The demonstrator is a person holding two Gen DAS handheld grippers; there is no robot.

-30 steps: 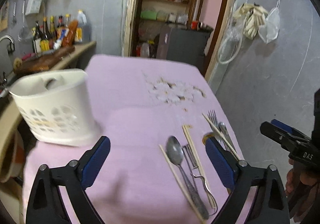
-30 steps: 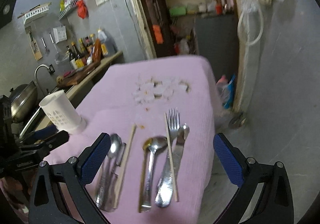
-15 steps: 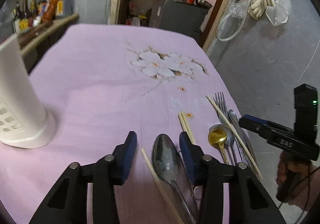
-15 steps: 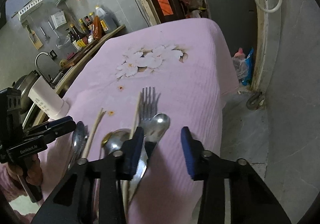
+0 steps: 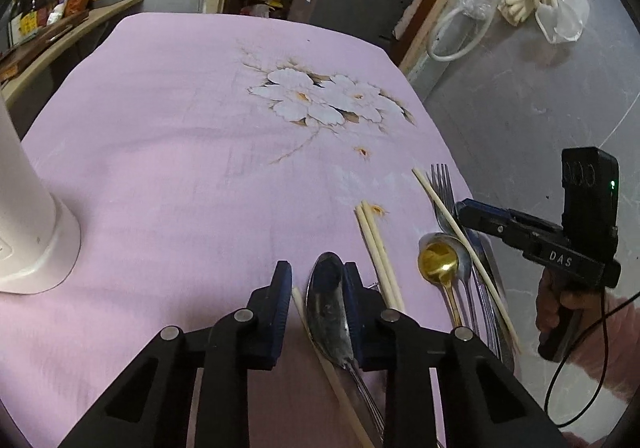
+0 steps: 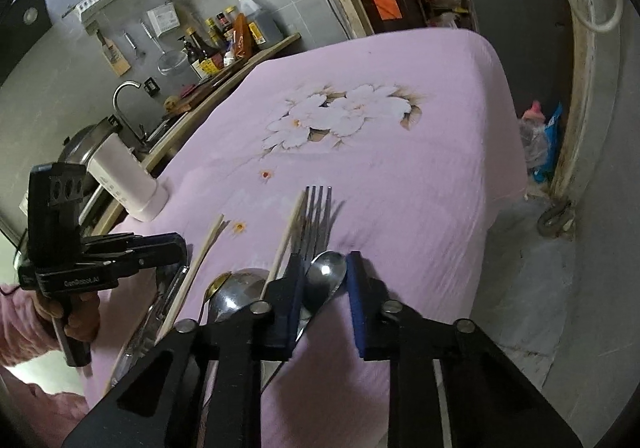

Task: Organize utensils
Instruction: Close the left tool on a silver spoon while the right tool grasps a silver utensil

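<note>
Both your claws are down among the utensils at the near right corner of the pink tablecloth [image 5: 168, 151], each bracketing 1 spoon. Your left gripper [image 5: 318, 280] has just been closing: its jaws straddle the dull steel spoon [image 5: 328, 300], the right pad looks tight against the bowl's edge, but a strip of cloth and the tip of 1 loose chopstick [image 5: 304, 312] still show inside the left pad, so I read it as not yet clamped. That chopstick lies just beside the spoon and could get pinched along with it. Your right gripper [image 6: 324, 284] has likewise been closing; the bright spoon [image 6: 326, 274] sits between its pads, close against the left one with a gap to the right, so it is also narrowed around the spoon, not pressing on it. It works from the table's outer edge, presumably because that spoon is the outermost piece of its pile. Beside it lie the fork [image 6: 316, 219], a chopstick laid across the fork, a large steel spoon [image 6: 236, 290] and a gold spoon [image 5: 438, 262]; 2 more chopsticks [image 5: 378, 248] lie side by side between the piles. The white utensil holder [image 5: 28, 215] stands upright well apart at the left edge, presumably where everything goes. My judgement: this is the first pick, nothing yet sorted, and 2 hands taking 2 spoons at once halves the trips.
</note>
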